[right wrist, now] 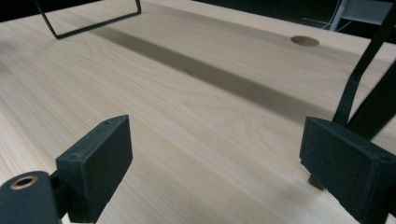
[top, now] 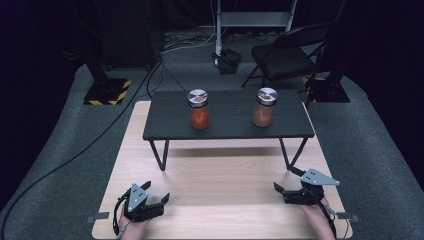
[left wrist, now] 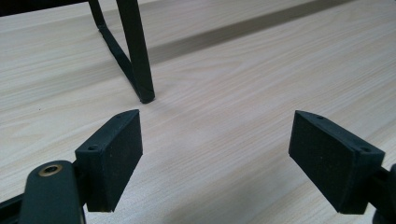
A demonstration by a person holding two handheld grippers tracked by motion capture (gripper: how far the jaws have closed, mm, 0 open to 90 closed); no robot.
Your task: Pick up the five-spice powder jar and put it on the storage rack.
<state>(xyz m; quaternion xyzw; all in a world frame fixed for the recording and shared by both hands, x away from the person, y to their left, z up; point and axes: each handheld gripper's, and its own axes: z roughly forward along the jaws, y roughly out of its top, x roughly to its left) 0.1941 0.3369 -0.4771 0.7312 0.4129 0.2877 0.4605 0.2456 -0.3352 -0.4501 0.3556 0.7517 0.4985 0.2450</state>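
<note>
Resting with jaws apart: left claw [top: 156,199] and right claw [top: 281,189] on the desk [top: 220,180].
Beyond them, a red jar [top: 199,109] stands upright nearer the left claw, an orange jar [top: 264,107] nearer the right.

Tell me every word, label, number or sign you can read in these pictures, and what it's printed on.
None can be read.
The left jar and the right jar on the small black table show no label.
Their lids carry a pattern, too small to read.
The black and yellow stripes on the floor stand base are a hazard marking, without words.
</note>
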